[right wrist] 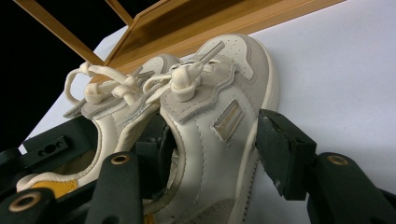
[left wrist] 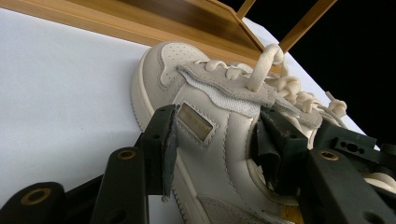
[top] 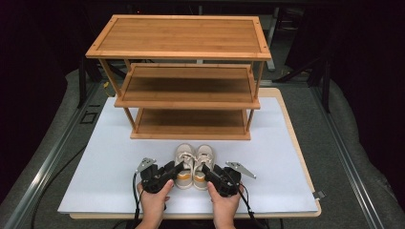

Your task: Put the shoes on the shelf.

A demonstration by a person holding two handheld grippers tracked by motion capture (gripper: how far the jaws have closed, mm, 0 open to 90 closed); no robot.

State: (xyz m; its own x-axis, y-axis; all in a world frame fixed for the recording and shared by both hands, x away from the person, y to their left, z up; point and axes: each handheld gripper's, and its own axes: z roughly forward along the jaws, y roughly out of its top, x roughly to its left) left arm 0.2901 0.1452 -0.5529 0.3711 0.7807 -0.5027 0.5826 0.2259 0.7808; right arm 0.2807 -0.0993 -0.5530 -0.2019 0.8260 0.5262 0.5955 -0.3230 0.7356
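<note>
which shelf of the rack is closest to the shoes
The bottom shelf: its front edge lies just beyond the toes of the shoes, while the middle and top shelves sit higher up.

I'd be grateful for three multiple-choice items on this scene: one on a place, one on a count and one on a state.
1. Where do the shoes stand?
A. On the rack's top shelf
B. On the floor
C. On the white board in front of the rack

2. How many shelves has the rack?
A. Two
B. Three
C. Five

3. How are the laces?
A. Tied in knots
B. Missing
C. Untied and trailing over the board

Answers:
1. C: the shoes stand side by side on the board, just before the lowest shelf of the rack.
2. B: the high view shows a top, a middle and a bottom shelf.
3. A: the right gripper view shows the laces knotted over both tongues.
</note>
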